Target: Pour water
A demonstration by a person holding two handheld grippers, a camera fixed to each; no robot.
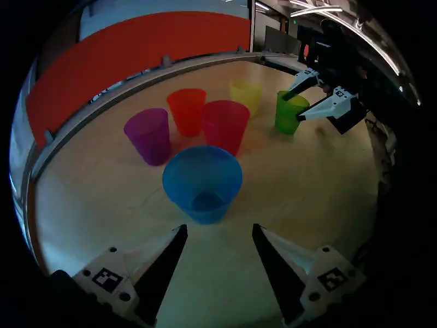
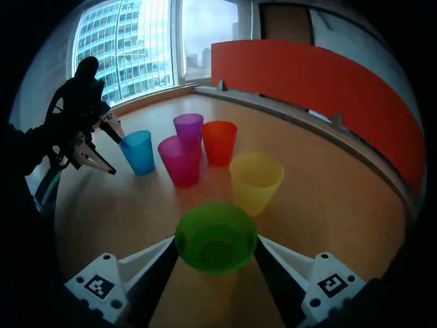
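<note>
**Blue cup ahead, green cup bracketed**

My left gripper (image 1: 219, 225) stands wide apart and empty, with the blue cup (image 1: 202, 183) just beyond its tips on the table (image 1: 306, 186). Closing off-centre could, I judge, knock it into the red cup (image 1: 225, 126) behind. Farther off, my right gripper (image 2: 216, 238) brackets the green cup (image 2: 216, 249). Both fingers touch it, but I cannot tell whether they squeeze.

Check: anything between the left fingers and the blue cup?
Nothing. In the left gripper view, bare table runs from the open left gripper to the blue cup.
</note>
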